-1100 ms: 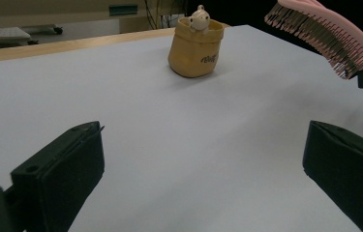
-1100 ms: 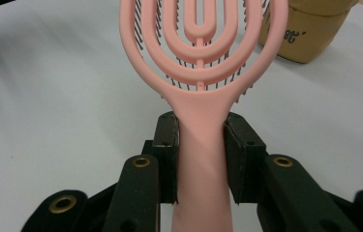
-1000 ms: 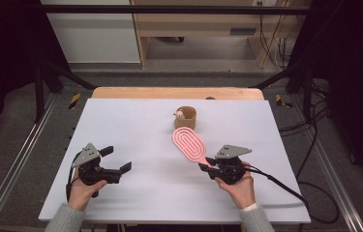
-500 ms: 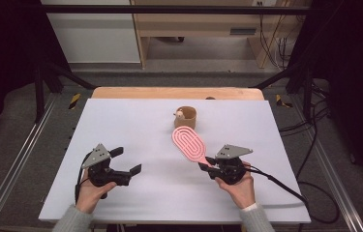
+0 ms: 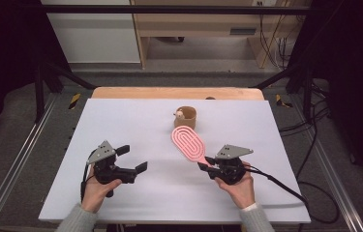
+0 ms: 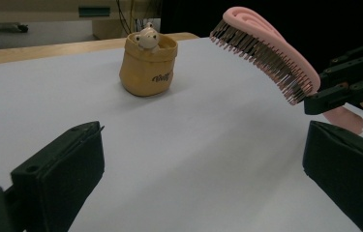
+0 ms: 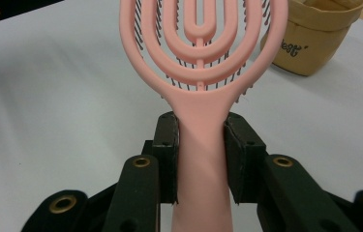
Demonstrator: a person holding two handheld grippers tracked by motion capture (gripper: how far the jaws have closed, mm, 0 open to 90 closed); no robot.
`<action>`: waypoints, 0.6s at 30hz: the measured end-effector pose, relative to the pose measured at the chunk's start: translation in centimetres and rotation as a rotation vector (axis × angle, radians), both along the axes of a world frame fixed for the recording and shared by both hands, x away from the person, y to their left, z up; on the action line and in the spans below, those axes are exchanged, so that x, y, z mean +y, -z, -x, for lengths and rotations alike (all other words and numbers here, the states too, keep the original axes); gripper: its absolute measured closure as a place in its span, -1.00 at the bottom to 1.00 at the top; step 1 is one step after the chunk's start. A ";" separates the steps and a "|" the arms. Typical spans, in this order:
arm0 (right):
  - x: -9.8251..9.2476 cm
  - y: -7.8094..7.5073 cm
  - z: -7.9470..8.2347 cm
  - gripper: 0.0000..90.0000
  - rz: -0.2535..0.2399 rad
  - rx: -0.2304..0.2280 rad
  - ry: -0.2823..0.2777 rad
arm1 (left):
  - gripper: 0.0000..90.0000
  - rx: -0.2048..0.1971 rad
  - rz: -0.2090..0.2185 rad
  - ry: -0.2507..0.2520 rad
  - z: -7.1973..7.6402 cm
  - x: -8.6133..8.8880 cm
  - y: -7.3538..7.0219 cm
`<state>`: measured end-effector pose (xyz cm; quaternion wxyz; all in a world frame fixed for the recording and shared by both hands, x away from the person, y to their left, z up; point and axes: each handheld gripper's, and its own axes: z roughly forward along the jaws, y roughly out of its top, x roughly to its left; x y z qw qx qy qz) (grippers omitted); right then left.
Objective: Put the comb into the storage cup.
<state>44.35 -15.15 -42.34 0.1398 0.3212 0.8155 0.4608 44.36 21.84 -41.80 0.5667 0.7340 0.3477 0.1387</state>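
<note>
My right gripper (image 5: 207, 163) (image 7: 201, 145) is shut on the handle of a pink hairbrush (image 5: 188, 143) (image 7: 203, 53), holding it above the white table with the bristles facing down and the head pointing away. The brush (image 6: 266, 48) hangs tilted at the upper right of the left gripper view. My left gripper (image 5: 133, 158) (image 6: 203, 183) stands open at the front left of the table, with nothing between its jaws. A small tan pot (image 5: 186, 117) (image 6: 147, 65) (image 7: 319, 36) with a little figure inside sits near the far middle of the table.
The white table top (image 5: 135, 125) ends in a wooden strip (image 5: 174, 93) at the far edge. Cables (image 5: 285, 186) trail off the right side. Metal frame rails (image 5: 9, 169) run along the left.
My left gripper has moved to the right and a little up, toward the table's middle. The right gripper and the hairbrush have stayed where they were.
</note>
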 end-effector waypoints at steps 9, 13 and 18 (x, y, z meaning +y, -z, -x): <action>0.0 0.0 0.0 0.54 -0.006 -0.004 -0.002 | -0.98 0.013 0.030 0.018 -0.5 -1.2 -0.6; 0.0 0.0 0.1 0.54 -0.005 -0.006 -0.001 | -0.98 0.020 0.036 0.024 -0.6 -1.8 -0.6; 0.0 -0.1 0.1 0.54 -0.005 -0.008 -0.002 | -0.98 0.024 0.059 0.033 -0.8 -2.4 -0.9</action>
